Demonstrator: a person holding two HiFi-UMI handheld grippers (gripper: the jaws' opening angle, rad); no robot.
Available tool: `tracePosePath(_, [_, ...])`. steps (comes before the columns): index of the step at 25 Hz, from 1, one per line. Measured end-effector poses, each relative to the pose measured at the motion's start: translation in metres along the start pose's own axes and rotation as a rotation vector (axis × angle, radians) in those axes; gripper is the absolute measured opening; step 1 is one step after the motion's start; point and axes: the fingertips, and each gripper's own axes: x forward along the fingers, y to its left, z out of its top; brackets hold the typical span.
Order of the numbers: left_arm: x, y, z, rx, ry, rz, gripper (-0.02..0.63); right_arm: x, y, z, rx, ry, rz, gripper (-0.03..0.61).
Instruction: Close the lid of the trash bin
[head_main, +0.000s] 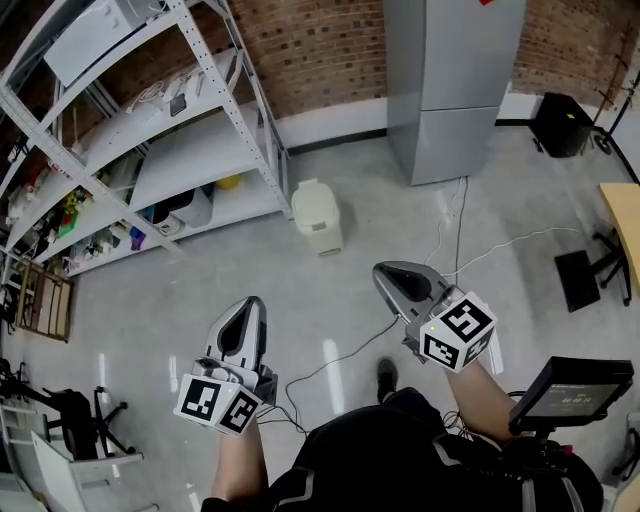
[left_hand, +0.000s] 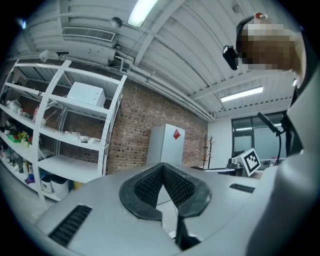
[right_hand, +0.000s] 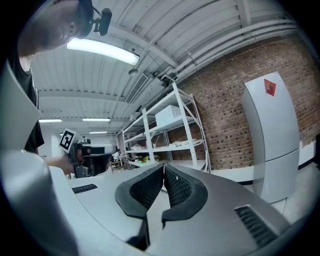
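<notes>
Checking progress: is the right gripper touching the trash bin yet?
Apart. The head view shows a stretch of floor between the right gripper and the bin.

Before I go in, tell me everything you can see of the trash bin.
The trash bin is a small cream-white box, plastic by its look, with rounded corners and a lid on top. It stands upright on the grey floor, close beside the corner post of the shelf rack, with the tall grey cabinet off to its right. The lid looks down, but from this distance I can't tell whether it is fully shut. Only the floor touches it.
</notes>
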Motion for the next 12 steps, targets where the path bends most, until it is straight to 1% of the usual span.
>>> tracePosePath(2, [-0.028, -0.01, -0.008, -0.007, -0.01, -0.014, -0.011, -0.01, 0.023, -0.008, -0.008, 0.008, -0.012, 0.009])
tracePosePath(6, [-0.09, -0.023, -0.026, -0.007, 0.003, -0.071, -0.011, -0.032, 0.077, -0.028, 0.0, 0.026, -0.051, 0.009])
tracePosePath(12, [-0.164, -0.038, -0.045, -0.048, 0.015, -0.128, -0.011, -0.068, 0.151, -0.051, 0.012, 0.048, -0.094, 0.009])
